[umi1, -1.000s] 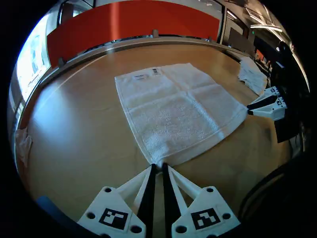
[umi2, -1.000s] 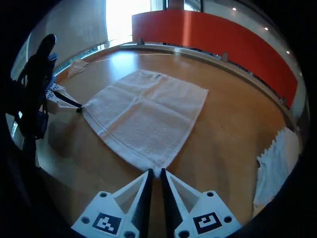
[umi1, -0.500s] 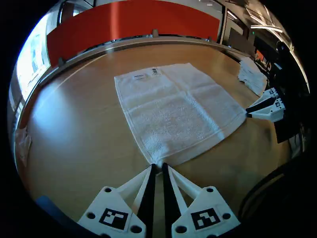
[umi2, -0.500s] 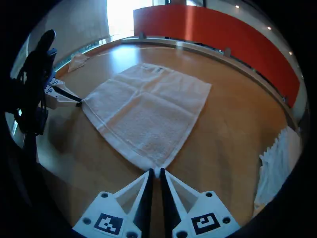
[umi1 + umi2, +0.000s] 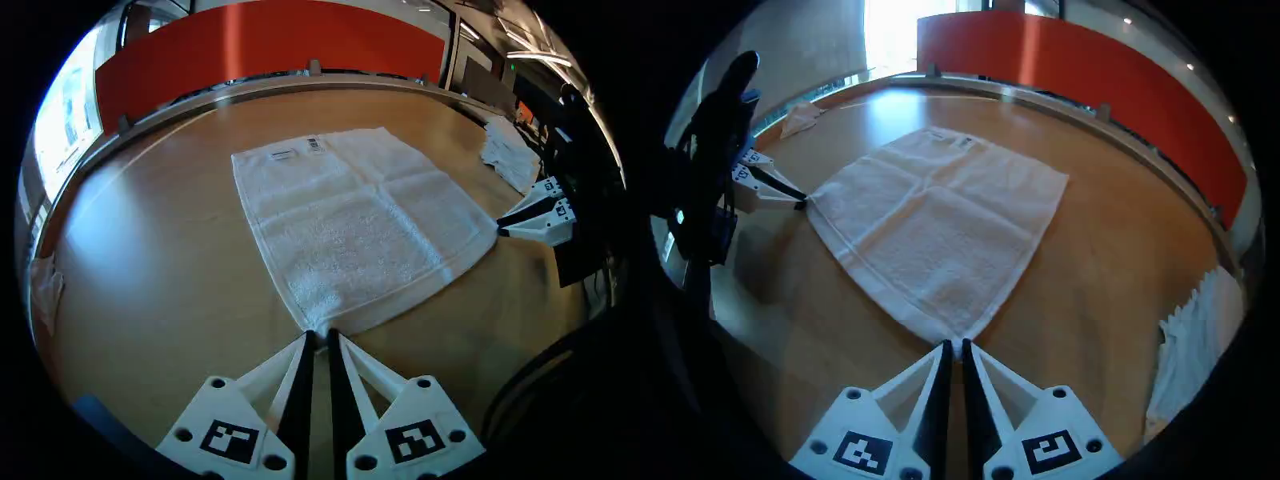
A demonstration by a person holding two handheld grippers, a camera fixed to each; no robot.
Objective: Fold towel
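Well, I see the white square terry towel (image 5: 360, 224) spread flat on the wooden surface (image 5: 160, 264); my left hand-held gripper (image 5: 319, 336) and right hand-held gripper (image 5: 954, 346) each pinch a neighbouring towel corner, held low.

We see bare counter (image 5: 160, 240) around the towel (image 5: 352, 224); a pile of cloths (image 5: 510, 152) sits near the counter's edge.
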